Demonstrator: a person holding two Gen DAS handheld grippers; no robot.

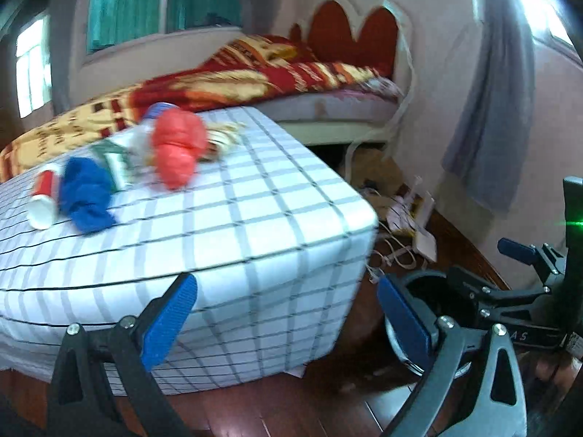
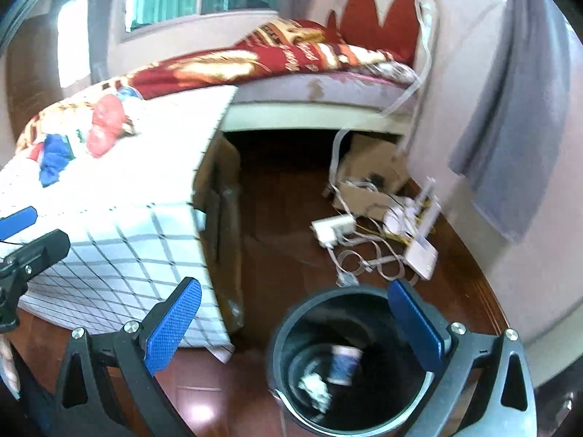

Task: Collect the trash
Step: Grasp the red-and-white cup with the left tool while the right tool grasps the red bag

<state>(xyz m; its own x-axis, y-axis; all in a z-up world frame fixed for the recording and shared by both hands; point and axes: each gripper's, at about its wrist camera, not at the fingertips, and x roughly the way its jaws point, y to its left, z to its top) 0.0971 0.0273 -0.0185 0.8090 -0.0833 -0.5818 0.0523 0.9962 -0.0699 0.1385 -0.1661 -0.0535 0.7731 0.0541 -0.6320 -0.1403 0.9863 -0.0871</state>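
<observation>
The right claw (image 2: pixel 291 331) is spread wide and empty above the black bin (image 2: pixel 349 367) on the floor; a blue cup (image 2: pixel 343 364) and a white wad (image 2: pixel 315 389) lie inside the bin. The left claw (image 1: pixel 288 324) is also spread wide and empty, level with the near corner of the checked surface (image 1: pixel 255 225). On that surface, well apart from both claws, lies blurred trash: a red bag (image 1: pixel 176 147), a blue wad (image 1: pixel 87 196), a red-and-white cup (image 1: pixel 43 202) on its side, and a carton (image 1: pixel 116 162). Behind is a bed (image 2: pixel 309 87); cables (image 2: pixel 379 240) lie on the floor.
</observation>
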